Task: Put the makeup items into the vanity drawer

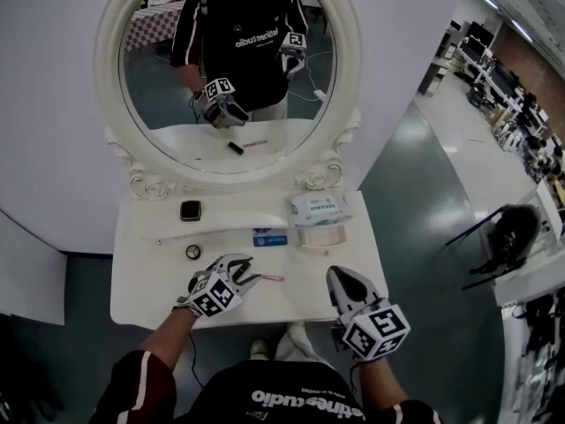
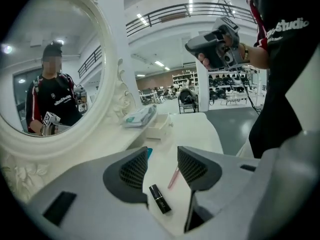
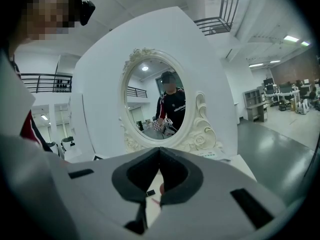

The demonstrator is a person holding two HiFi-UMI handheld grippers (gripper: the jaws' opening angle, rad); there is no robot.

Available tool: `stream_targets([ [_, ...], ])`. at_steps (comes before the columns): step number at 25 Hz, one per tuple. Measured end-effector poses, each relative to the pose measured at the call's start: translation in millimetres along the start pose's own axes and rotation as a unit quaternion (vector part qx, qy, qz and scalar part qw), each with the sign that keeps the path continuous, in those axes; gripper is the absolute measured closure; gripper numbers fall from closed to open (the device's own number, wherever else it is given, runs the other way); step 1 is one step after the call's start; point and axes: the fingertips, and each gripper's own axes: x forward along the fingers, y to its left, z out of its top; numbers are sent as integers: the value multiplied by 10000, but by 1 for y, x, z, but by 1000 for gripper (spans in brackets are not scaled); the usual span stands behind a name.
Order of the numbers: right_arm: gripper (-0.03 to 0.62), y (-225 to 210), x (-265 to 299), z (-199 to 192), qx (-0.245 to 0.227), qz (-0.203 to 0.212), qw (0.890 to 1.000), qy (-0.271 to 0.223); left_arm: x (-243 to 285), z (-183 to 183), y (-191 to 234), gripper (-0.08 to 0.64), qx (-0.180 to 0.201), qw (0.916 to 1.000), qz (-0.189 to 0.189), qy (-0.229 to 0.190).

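A black lipstick (image 2: 160, 199) lies on the white vanity top (image 1: 150, 281), between the jaws of my left gripper (image 2: 163, 159), which stands open just above it without touching. A thin pink stick (image 1: 270, 278) lies just past the jaw tips. In the head view the left gripper (image 1: 244, 270) covers the lipstick. The small white drawer (image 1: 320, 237) stands open at the back right. My right gripper (image 1: 341, 277) hovers over the front right of the top, its jaws shut on nothing.
A tissue pack (image 1: 318, 208) lies behind the drawer. A black square compact (image 1: 191, 210), a small round pot (image 1: 192, 252), a long thin stick (image 1: 212, 233) and a blue item (image 1: 269, 237) sit on the top. The oval mirror (image 1: 229, 60) rises behind.
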Motion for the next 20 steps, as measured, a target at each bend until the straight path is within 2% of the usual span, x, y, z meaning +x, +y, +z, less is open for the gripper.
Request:
stream_targets([
  [7,589,-7,4,-8,87,-6,9999,130,46,-27,-16,370,112,9980,-412,455],
  [12,589,-7,8,-13,106,73,9996,248,72,-48,-26,371,270,9937,-679,846],
  [20,589,-7,13,-22,94,184,9989,424,95,-73,-33,379,481,9855,-880,1370],
])
